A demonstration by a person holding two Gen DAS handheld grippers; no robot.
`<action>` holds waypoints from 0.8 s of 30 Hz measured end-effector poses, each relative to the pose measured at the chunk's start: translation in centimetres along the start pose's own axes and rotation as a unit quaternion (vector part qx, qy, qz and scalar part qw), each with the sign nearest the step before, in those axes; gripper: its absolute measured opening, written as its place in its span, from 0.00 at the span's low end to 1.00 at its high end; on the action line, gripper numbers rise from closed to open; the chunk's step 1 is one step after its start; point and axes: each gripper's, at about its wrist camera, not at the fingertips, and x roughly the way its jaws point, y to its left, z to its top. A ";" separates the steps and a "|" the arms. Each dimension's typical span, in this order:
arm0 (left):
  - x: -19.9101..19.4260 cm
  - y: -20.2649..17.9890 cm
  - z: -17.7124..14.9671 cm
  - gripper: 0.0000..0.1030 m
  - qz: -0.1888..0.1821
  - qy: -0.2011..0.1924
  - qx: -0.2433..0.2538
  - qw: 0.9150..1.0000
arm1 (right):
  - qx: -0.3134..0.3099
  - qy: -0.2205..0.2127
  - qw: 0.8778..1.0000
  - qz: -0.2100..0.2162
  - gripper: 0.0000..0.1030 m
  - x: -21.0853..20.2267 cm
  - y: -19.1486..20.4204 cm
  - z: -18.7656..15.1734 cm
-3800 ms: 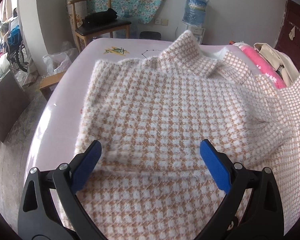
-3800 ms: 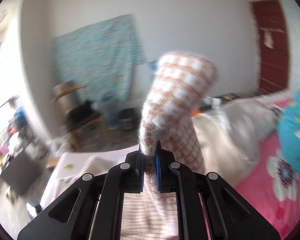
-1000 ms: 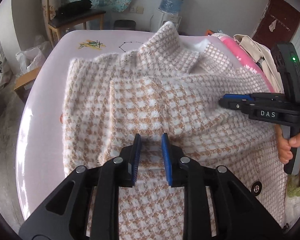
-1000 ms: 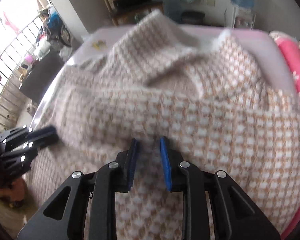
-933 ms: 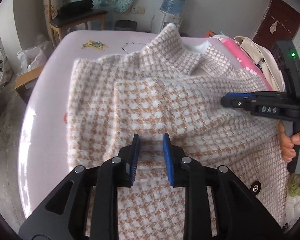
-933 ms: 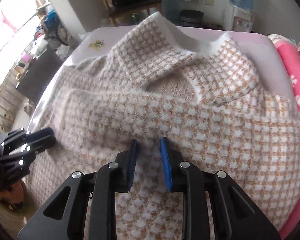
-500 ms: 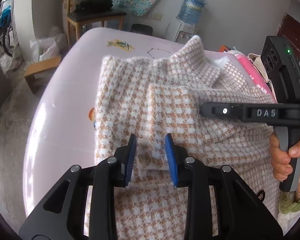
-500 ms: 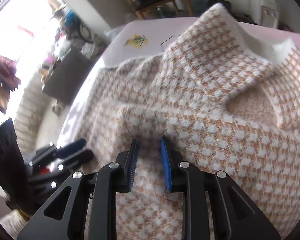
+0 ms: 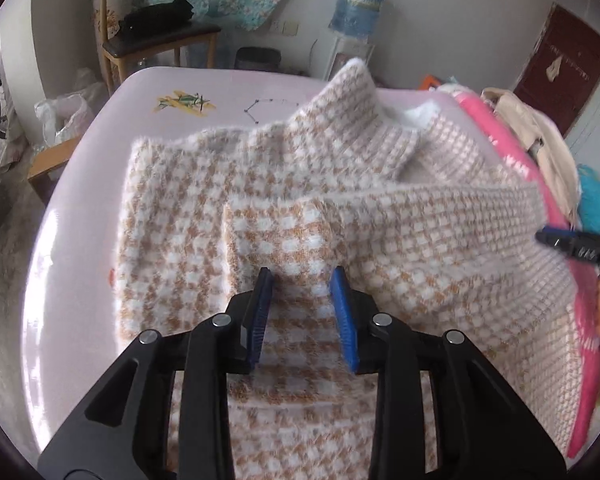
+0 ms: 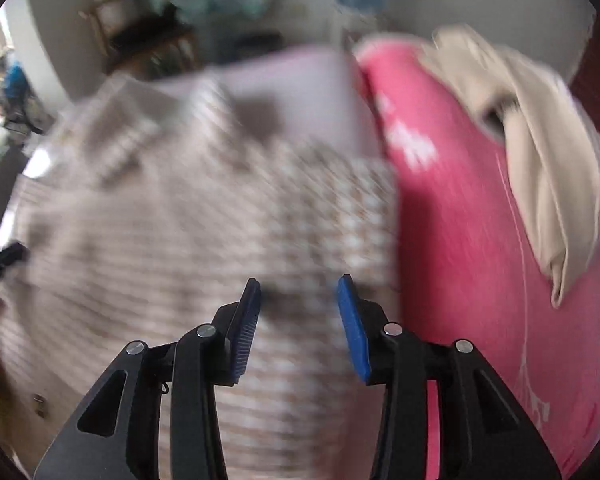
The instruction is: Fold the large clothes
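Note:
A tan-and-white checked coat (image 9: 188,208) lies spread on the lilac bed (image 9: 80,208), collar at the far end. One sleeve (image 9: 420,216) is folded across its body, with the cuff (image 9: 284,236) just ahead of my left gripper (image 9: 301,274). The left jaws are opening; the cuff fabric lies between them and the blue pads (image 9: 265,280) do not press it. My right gripper (image 10: 299,280) hovers over the coat's right side (image 10: 220,220) in a blurred view; its jaws are opening with nothing pinched. It also shows in the left view as the right gripper (image 9: 572,242).
A pink blanket (image 10: 460,220) with a beige garment (image 10: 540,140) on it borders the coat on the right. Beyond the bed stand a wooden chair (image 9: 152,36), a water bottle (image 9: 358,4) and a dark red door (image 9: 560,64). A plastic bag (image 9: 60,116) lies on the floor at left.
The right gripper swung right, from above the folded sleeve to the coat's right edge by the pink blanket. Both pairs of jaws widened. The sleeve now lies across the coat's body.

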 end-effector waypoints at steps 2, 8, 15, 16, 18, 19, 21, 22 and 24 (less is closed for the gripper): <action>-0.2 0.0 0.1 0.30 0.001 0.002 -0.003 1.000 | 0.002 -0.012 1.000 -0.010 0.28 -1.6 0.1 0.1; -3.0 -0.7 0.1 0.39 -0.013 -0.018 0.021 1.000 | -0.067 -0.048 0.997 0.010 0.28 -6.8 2.7 -3.0; -1.0 -2.2 -1.7 0.45 0.038 0.019 0.064 0.997 | -0.073 -0.020 0.997 -0.019 0.29 -4.4 3.4 -6.6; -1.6 -2.2 -1.7 0.46 0.043 0.017 0.060 0.997 | -0.075 -0.022 0.996 -0.031 0.30 -4.9 3.4 -6.8; -3.1 -1.7 -1.8 0.47 0.050 0.008 0.049 0.997 | -0.091 -0.023 0.992 -0.079 0.39 -5.5 3.2 -7.4; -3.8 -1.5 -1.9 0.48 0.052 0.003 0.045 0.998 | -0.089 -0.024 0.992 -0.081 0.39 -6.1 3.1 -8.0; -5.9 -1.1 -2.4 0.51 0.056 -0.006 0.033 0.998 | -0.069 -0.024 0.994 -0.079 0.39 -7.4 2.3 -9.3; -7.0 -0.9 -2.7 0.52 0.057 -0.010 0.029 0.998 | -0.059 -0.031 0.995 -0.076 0.39 -8.4 2.2 -10.1; -9.4 -0.8 -3.6 0.56 0.056 -0.022 0.027 0.998 | -0.043 -0.042 0.997 -0.050 0.39 -9.7 1.8 -11.5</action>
